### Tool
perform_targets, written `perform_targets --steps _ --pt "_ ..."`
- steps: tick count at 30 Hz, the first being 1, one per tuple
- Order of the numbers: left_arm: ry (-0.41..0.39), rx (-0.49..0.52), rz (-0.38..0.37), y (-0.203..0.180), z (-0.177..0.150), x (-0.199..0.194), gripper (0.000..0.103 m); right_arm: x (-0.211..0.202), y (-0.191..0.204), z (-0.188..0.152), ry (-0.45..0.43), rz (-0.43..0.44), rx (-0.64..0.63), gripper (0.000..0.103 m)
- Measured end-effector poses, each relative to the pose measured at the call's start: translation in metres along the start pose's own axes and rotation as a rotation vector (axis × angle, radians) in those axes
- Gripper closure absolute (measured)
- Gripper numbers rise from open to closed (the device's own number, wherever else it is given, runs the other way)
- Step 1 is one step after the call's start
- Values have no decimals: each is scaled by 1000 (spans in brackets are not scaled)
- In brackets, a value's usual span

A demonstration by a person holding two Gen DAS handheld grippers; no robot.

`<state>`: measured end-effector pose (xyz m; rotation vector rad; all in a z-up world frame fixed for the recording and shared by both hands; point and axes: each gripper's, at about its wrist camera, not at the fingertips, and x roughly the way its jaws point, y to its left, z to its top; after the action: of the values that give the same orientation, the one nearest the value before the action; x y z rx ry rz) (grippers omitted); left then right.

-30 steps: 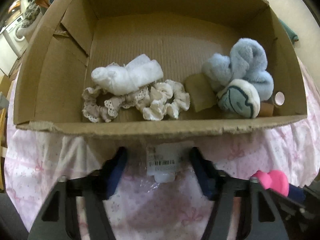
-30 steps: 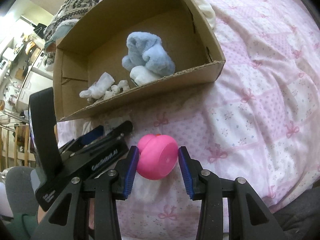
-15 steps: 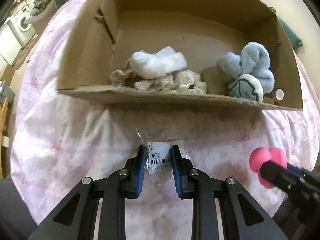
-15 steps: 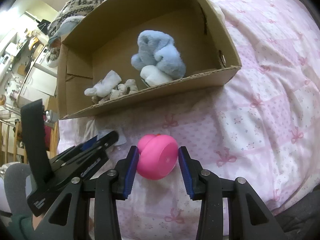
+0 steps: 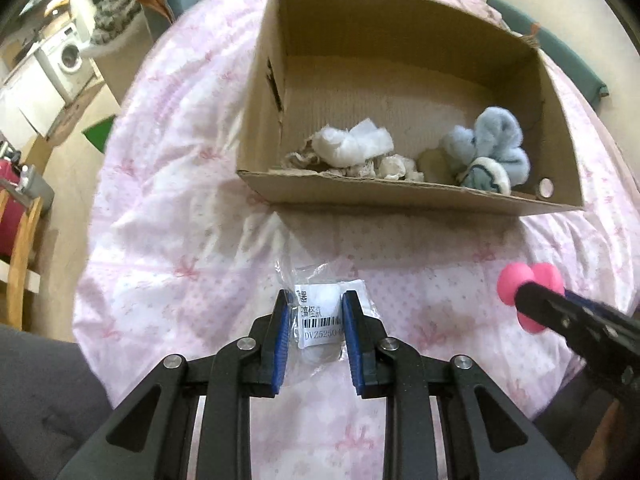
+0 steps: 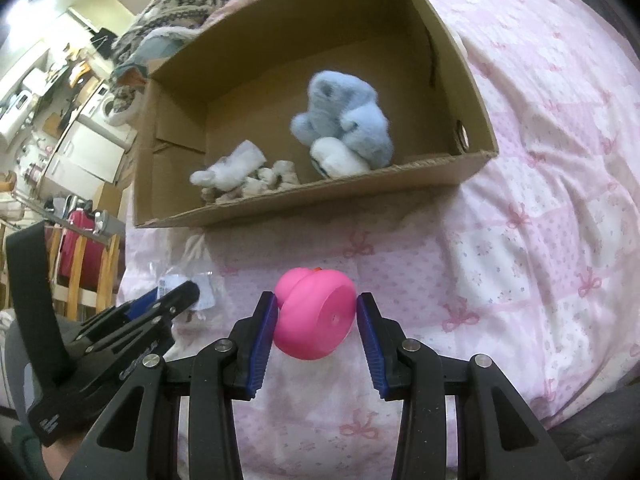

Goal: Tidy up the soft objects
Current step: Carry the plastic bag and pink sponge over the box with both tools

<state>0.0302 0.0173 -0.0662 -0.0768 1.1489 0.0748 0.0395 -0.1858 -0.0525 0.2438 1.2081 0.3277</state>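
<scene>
The left claw (image 5: 314,326) grips a clear labelled packet (image 5: 320,316), probably holding something white, above the pink bedspread (image 5: 192,208). The right claw (image 6: 316,320) clamps a pink rubber duck (image 6: 314,314). Beyond, the cardboard box (image 5: 400,196) holds a blue plush (image 5: 490,148).

Cloth, card, plastic and rubbery gloss

We see a matt corrugated cardboard box (image 5: 360,194) with a rough torn near edge, on a soft printed cotton bedspread (image 5: 180,208). In it lie a fluffy blue plush toy (image 5: 492,148), a white cloth bundle (image 5: 348,142) and lacy scrunchies (image 5: 396,168). We find the pink toy (image 6: 316,316) smooth and glossy, the clear packet (image 5: 320,320) crinkly with a paper label, and the tongs (image 5: 316,330) matt black plastic with ribbed blue pads (image 5: 282,340).
</scene>
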Motion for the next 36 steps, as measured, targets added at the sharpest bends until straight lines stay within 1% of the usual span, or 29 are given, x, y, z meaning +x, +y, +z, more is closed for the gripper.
perform_targets --steps 3,4,5,7,9,13,16,19,24,26,31,34,36 --pt "-51 -7 -4 4 -3 -24 81 -11 5 -1 -41 -6 -32 60" --pt "-75 -10 -5 7 -2 -33 81 -16 7 -1 -59 5 -39 60" --pt "-91 -13 -6 -1 0 -43 81 -19 8 0 -74 16 -43 60" --pt "-136 -20 -10 2 5 -60 81 -29 10 1 -115 32 -55 60" --pt "-171 -23 -16 4 12 -74 81 -40 14 3 -165 53 -72 60" --pt "-249 7 -14 8 32 -99 81 -67 21 9 -248 109 -103 60" --pt "-287 11 -23 9 50 -110 81 -87 26 18 -299 137 -116 60" --pt "-322 21 -35 6 69 -120 80 -103 30 28 -343 138 -135 60" --pt "-362 44 -43 -1 97 -122 81 -113 32 52 -374 145 -137 60" --pt "-364 48 -42 -4 108 -118 81 -110 33 64 -380 132 -150 60" --pt "-349 69 -49 -12 128 -91 80 -94 22 85 -375 125 -141 60" --pt "-345 108 -46 -19 129 -68 80 -77 11 90 -356 135 -116 60" --pt "-318 104 -44 -21 127 -51 80 -63 5 89 -331 137 -99 60"
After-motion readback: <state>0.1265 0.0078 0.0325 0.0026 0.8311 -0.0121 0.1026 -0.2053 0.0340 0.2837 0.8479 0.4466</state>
